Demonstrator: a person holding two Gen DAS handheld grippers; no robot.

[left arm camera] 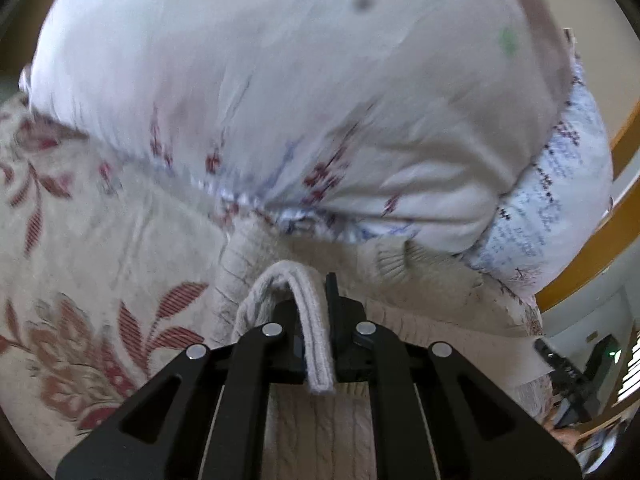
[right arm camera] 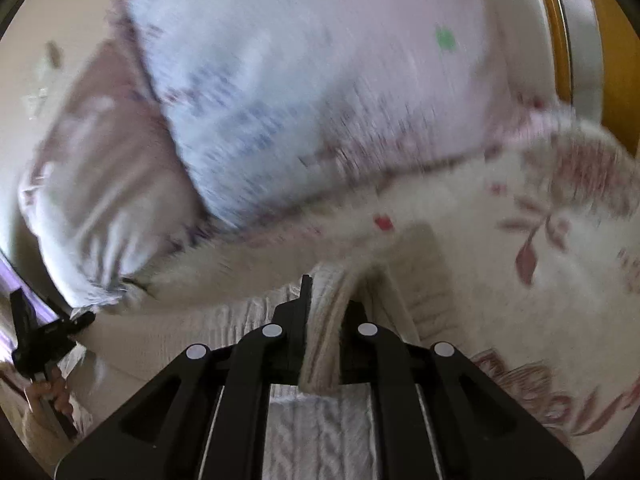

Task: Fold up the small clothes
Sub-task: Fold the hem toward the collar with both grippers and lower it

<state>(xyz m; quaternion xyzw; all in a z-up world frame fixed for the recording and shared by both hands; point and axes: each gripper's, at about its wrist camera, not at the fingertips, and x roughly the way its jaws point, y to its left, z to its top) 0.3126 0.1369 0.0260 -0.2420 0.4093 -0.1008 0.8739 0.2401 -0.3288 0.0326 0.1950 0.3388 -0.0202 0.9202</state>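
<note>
Left gripper (left arm camera: 316, 320): clamped on the cream knit garment's (left arm camera: 312, 432) ribbed edge.
Right gripper (right arm camera: 324, 320): pinching the same garment.
Progress: 1 fold apparently underway over the floral bedspread (left arm camera: 80, 220); laying flat remains.

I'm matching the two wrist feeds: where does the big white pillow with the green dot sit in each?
Left wrist: the pillow fills the upper half, green dot upper right.
Right wrist: it runs across the top centre, blurred.
Shared landmark: the floral bedspread beneath it.
</note>
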